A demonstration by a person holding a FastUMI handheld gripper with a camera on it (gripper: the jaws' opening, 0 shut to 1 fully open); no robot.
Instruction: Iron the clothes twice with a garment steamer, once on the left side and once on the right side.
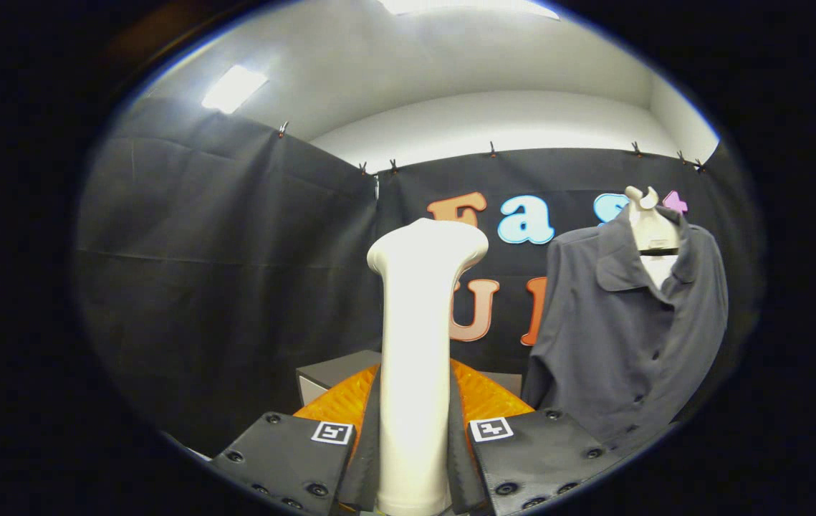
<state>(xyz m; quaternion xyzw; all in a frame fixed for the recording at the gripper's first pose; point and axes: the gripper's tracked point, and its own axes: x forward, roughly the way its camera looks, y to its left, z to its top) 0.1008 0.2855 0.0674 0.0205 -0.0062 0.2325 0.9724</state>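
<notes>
Steamer (pixel 416 358) upright between the jaws, its pale handle clamped on both sides by the gripper (pixel 413 459); both fingers (pixel 286 459) press against the shaft, so the jaws are narrow and holding it. Steamer head flares out at the top, tilted a bit right. It stands straight ahead and blocks the middle of the view, covering part of the back wall.

Just behind the fingers, either side of the steamer, an orange ribbed part (pixel 483 398) of the gripper. Beyond that, a grey box (pixel 336 373) to the left of the steamer, low down, partly hidden by the orange part and the handle.

Farther off on the right, a dark grey shirt (pixel 622 337) with collar and buttons hangs on a pale hanger (pixel 651 222), front facing this way, well apart from the steamer head. Nothing between the steamer and the shirt. Shirt's lower hem cut off behind the right finger.

Far: black cloth wall (pixel 221 272) clipped along its top edge, white ceiling above with a light panel (pixel 234 88) far left.
</notes>
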